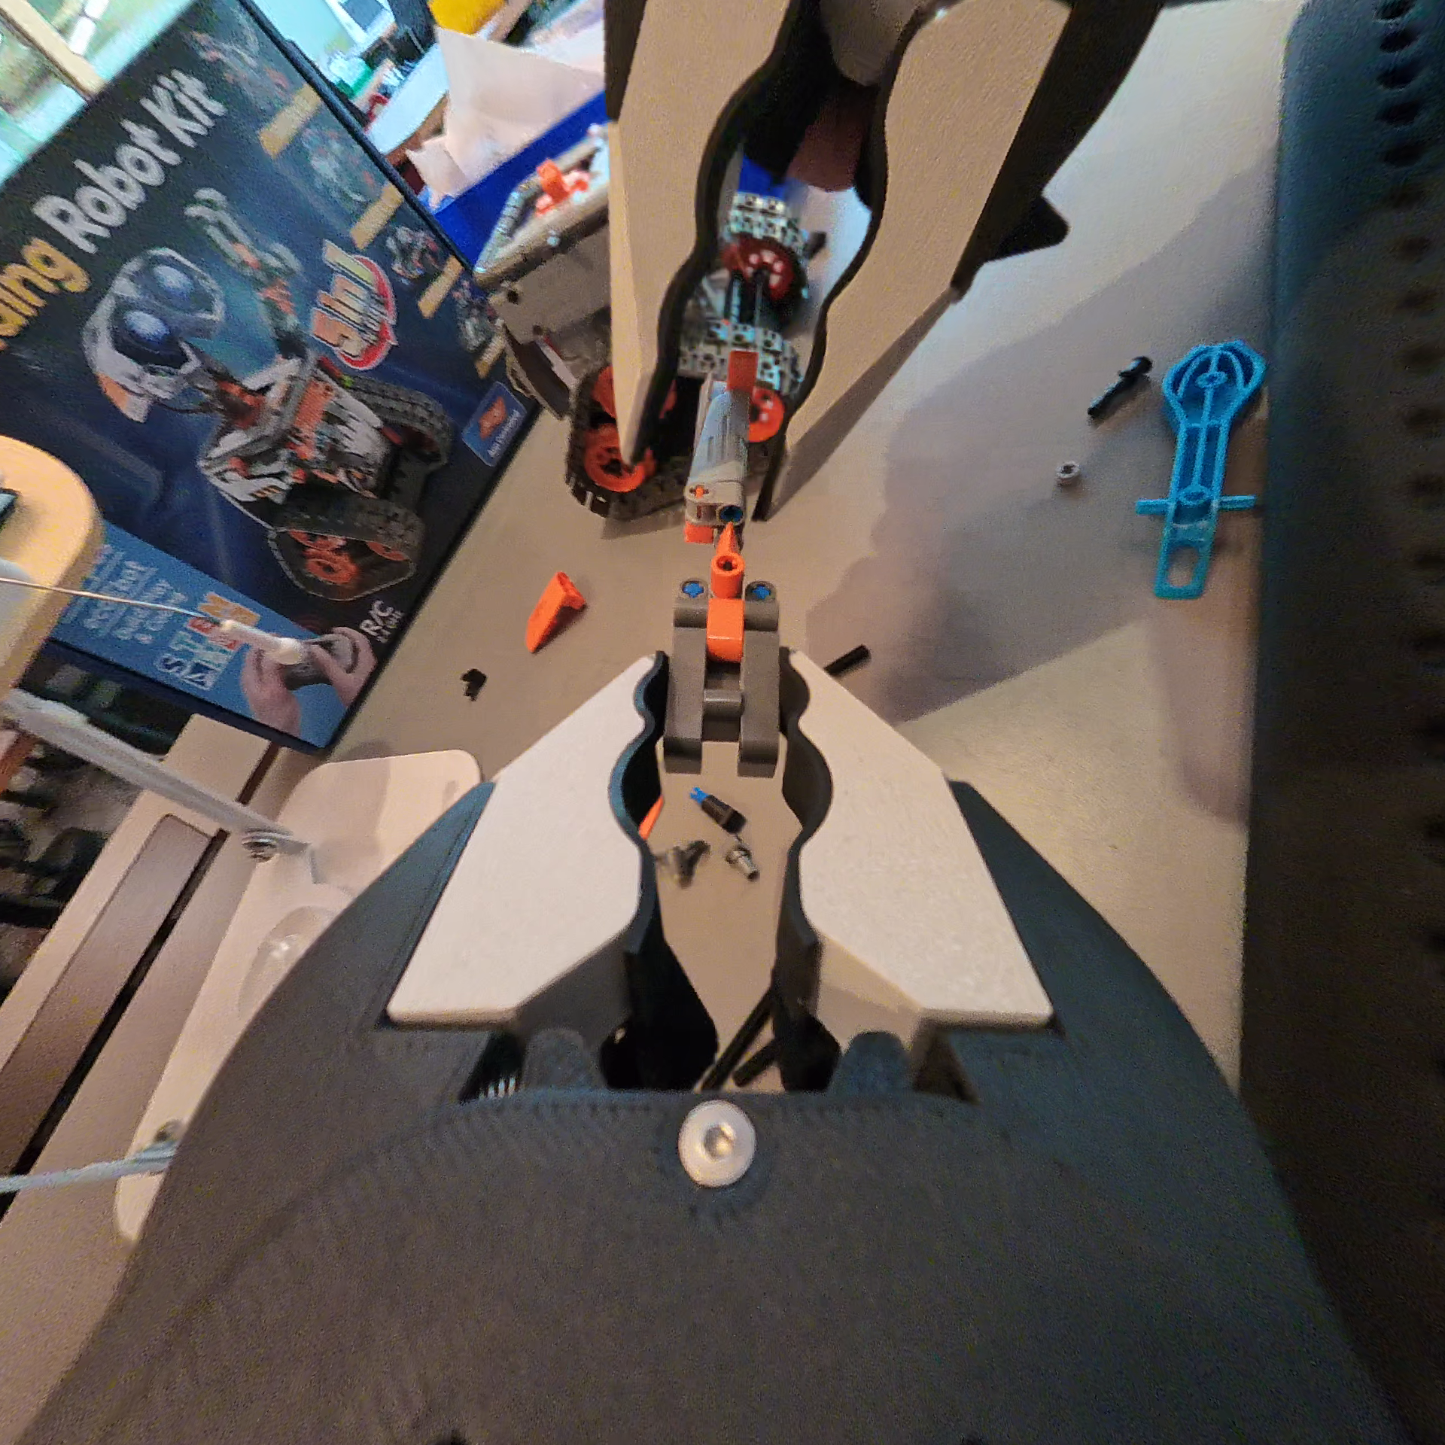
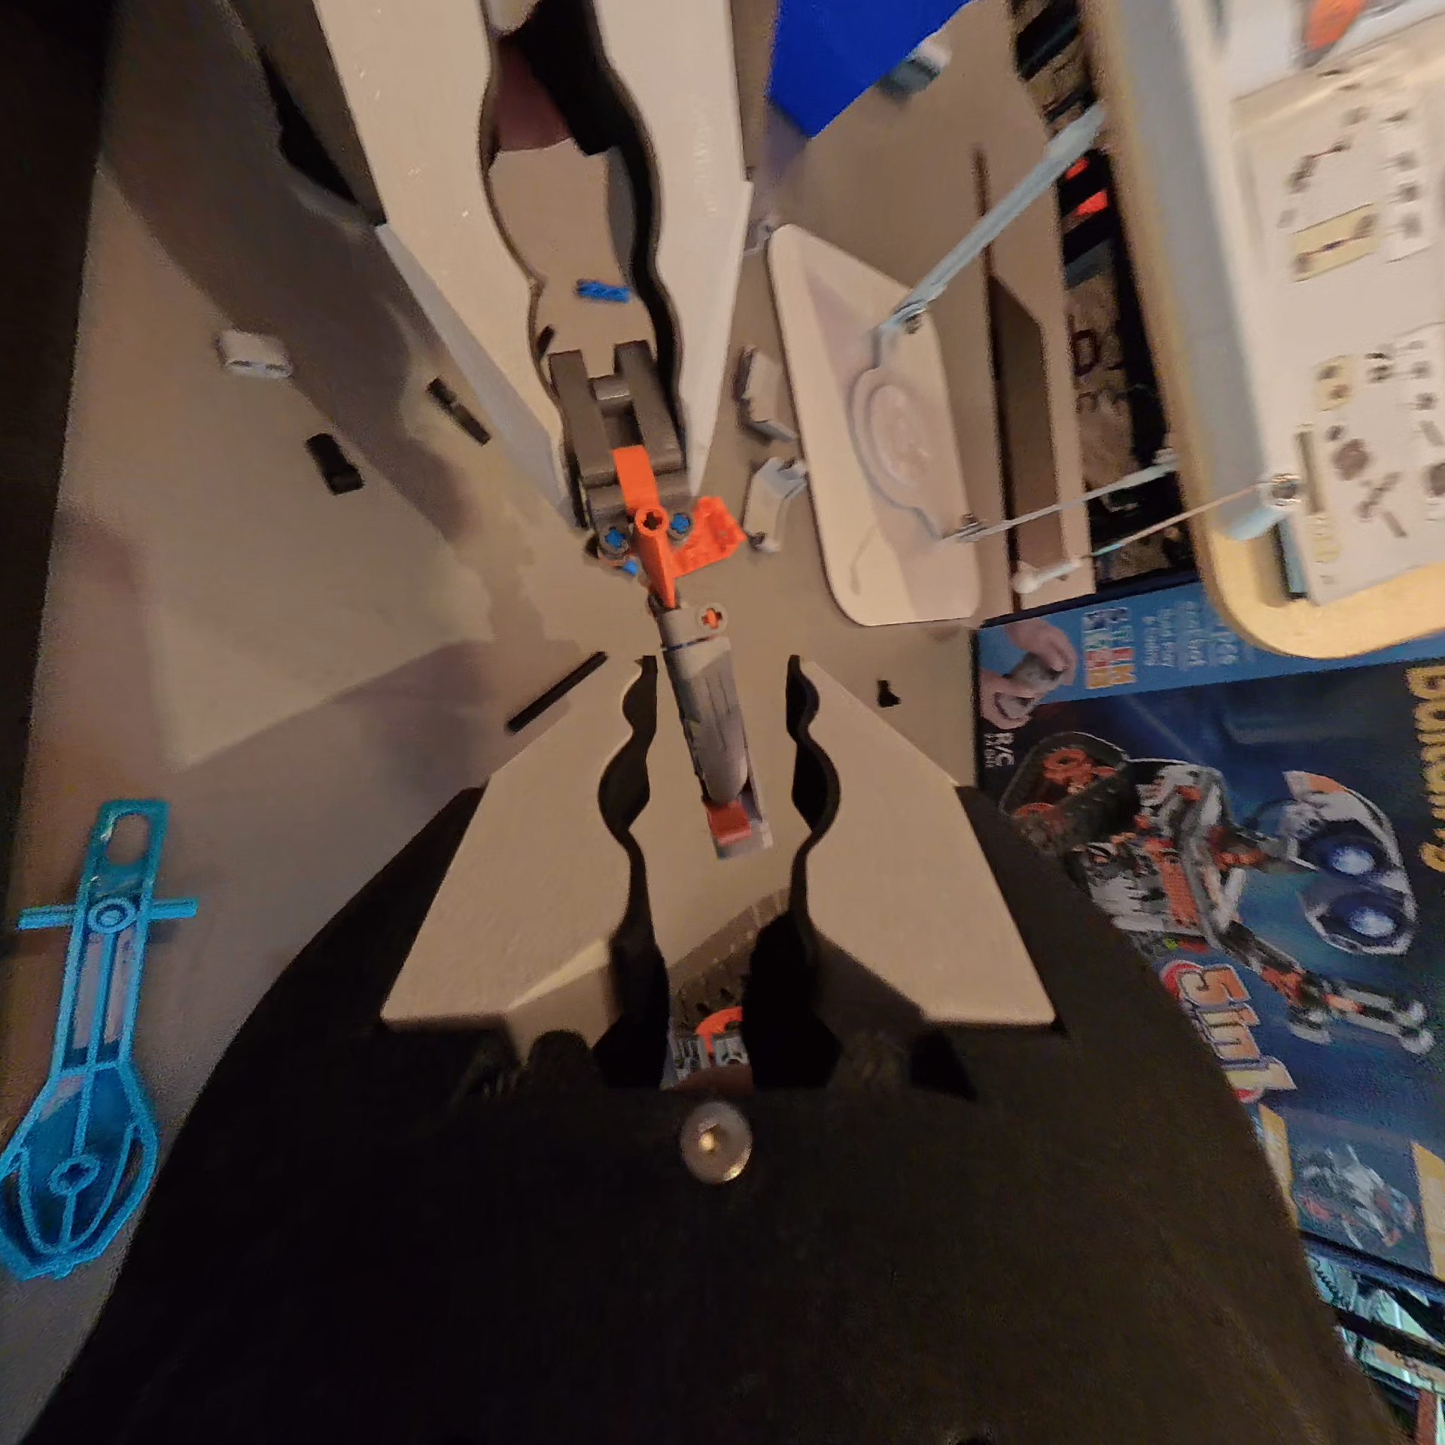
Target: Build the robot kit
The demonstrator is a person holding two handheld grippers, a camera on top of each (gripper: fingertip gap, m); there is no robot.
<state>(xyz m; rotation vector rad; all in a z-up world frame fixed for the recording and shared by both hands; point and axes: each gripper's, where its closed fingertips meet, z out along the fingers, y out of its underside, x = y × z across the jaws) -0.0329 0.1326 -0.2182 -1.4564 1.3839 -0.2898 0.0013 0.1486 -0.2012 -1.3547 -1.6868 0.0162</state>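
Observation:
My left gripper is shut on a dark grey brick assembly that carries blue pins and an orange connector. The connector's tip meets the end of a light grey arm piece. That arm juts out from a tracked robot model with orange wheels. My right gripper is open and straddles the arm piece with gaps on both sides. The left gripper shows opposite it, holding the grey assembly. The right gripper also shows in the left wrist view.
A blue robot kit box stands at the side. A blue plastic tool lies on the table. Loose parts lie about: an orange wedge, black pins and small pins. A white tray and an instruction sheet are near. Spacing between my two grippers at the tips: around 5 cm.

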